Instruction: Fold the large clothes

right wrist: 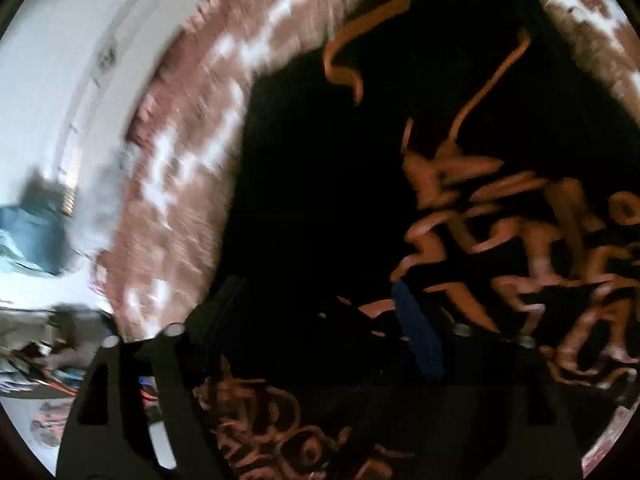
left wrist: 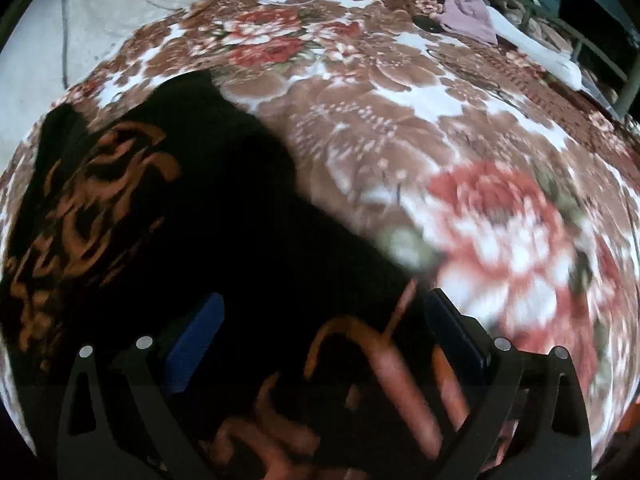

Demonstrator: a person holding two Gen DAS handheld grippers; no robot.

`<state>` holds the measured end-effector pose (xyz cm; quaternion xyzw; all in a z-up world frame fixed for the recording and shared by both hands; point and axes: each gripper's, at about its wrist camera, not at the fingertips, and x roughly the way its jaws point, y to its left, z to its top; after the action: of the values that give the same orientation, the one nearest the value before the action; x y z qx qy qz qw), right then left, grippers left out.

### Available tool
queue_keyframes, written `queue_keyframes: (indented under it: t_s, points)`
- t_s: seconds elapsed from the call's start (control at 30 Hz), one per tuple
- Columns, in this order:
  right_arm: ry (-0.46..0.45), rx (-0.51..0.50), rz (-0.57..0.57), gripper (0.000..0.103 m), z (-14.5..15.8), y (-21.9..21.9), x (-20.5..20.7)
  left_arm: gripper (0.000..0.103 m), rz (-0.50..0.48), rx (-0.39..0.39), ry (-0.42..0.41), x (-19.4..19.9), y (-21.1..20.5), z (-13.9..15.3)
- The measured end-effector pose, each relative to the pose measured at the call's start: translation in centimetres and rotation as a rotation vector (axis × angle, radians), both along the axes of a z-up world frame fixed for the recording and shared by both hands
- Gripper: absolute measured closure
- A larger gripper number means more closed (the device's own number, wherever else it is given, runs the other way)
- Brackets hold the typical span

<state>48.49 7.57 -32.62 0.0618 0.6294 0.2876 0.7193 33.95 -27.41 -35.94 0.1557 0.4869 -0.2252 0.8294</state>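
Left wrist view. A black garment [left wrist: 224, 216] with an orange swirl print lies on a floral blanket [left wrist: 400, 112] spread over a bed; it fills the lower left of the view and runs under the left gripper [left wrist: 320, 344]. The jaws stand wide, one blue pad [left wrist: 196, 344] on each side, with printed cloth lying between them but not pinched. Judged from its drape, the garment is soft, limp and light: it will sag from any held point and may slide over the fleecy blanket, so a hem or corner gives a surer hold than the flat middle. A pile of other clothes [left wrist: 472, 12] sits at the far edge of the bed, well apart.

Right wrist view. The same garment [right wrist: 360, 168] covers most of the frame, the orange print dense at the right and at the bottom. The right gripper [right wrist: 320, 328] hangs over it with its jaws wide apart and nothing clamped; only its right pad [right wrist: 416, 332] shows clearly. The blanket [right wrist: 180, 200] shows at the left, blurred. The garment's left edge, where black meets blanket, looks like the nearest place for a grasp.
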Motion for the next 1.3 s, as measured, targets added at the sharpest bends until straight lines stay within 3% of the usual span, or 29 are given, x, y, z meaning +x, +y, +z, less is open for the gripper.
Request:
queue_keyframes:
  t_s: [0.07, 0.2, 0.27, 0.37, 0.43, 0.53, 0.63, 0.67, 0.7, 0.73, 0.77, 0.8, 0.87, 0.97, 1.07, 1.2, 1.3]
  points:
    - [-0.099, -0.036, -0.015, 0.011, 3.6, -2.7, 1.0, 0.005, 0.036, -0.001, 0.014, -0.6, 2.8, 0.8]
    - [-0.244, -0.191, -0.074, 0.011, 6.6, -9.4, 3.5, 0.005, 0.161, -0.044, 0.018, -0.2, 11.3, 3.0]
    - [-0.245, -0.286, -0.155, 0.011, 5.5, -14.0, 4.7, 0.005, 0.227, -0.044, -0.017, 1.2, 16.8, 4.3]
    - [-0.212, -0.381, -0.247, 0.011, 2.1, -19.2, 4.6, 0.005, 0.367, -0.132, -0.053, 4.7, 25.9, 6.2]
    - [-0.184, -0.41, -0.287, 0.011, -0.1, -21.4, 3.7, 0.006, 0.462, -0.162, -0.02, 7.7, 31.1, 5.8]
    - [-0.155, -0.453, -0.339, 0.011, -3.5, -23.9, 1.9, 0.02, 0.554, -0.23, 0.062, 11.6, 36.1, 4.1]
    - [-0.165, -0.47, -0.344, 0.011, -5.4, -24.5, 0.6, 0.024, 0.583, -0.34, 0.147, 14.3, 38.3, 2.6]
    - [-0.163, -0.469, -0.336, 0.011, -6.0, -24.5, 0.4, 0.025, 0.574, -0.338, 0.165, 14.7, 38.2, 2.1]
    - [-0.16, -0.471, -0.334, 0.011, -6.3, -24.2, 0.5, 0.033, 0.553, -0.324, 0.189, 15.2, 37.8, 1.3]
    - [-0.157, -0.47, -0.336, 0.011, -6.7, -24.2, 0.4, 0.043, 0.537, -0.318, 0.206, 15.5, 37.4, 0.8]
    - [-0.157, -0.467, -0.34, 0.011, -7.0, -24.2, 0.5, 0.075, 0.515, -0.324, 0.225, 15.7, 37.1, 0.2]
    - [-0.158, -0.466, -0.342, 0.011, -7.2, -24.2, 0.5, 0.082, 0.498, -0.324, 0.24, 15.9, 36.7, -0.4]
    - [-0.152, -0.469, -0.341, 0.011, -7.8, -24.2, 0.6, 0.087, 0.497, -0.309, 0.276, 16.2, 36.9, -1.3]
    - [-0.145, -0.466, -0.343, 0.011, -8.0, -24.0, 0.6, 0.093, 0.525, -0.369, 0.273, 16.0, 38.3, -0.6]
    - [-0.142, -0.44, -0.327, 0.011, -7.5, -23.3, 0.6, 0.094, 0.531, -0.385, 0.215, 15.8, 40.3, 2.3]
    - [-0.161, -0.432, -0.28, 0.011, -6.7, -21.6, 0.7, 0.094, 0.569, -0.35, 0.19, 15.6, 42.8, 4.5]
    - [-0.155, -0.435, -0.261, 0.01, -7.3, -20.8, 1.0, 0.093, 0.58, -0.331, 0.204, 15.4, 43.9, 3.9]
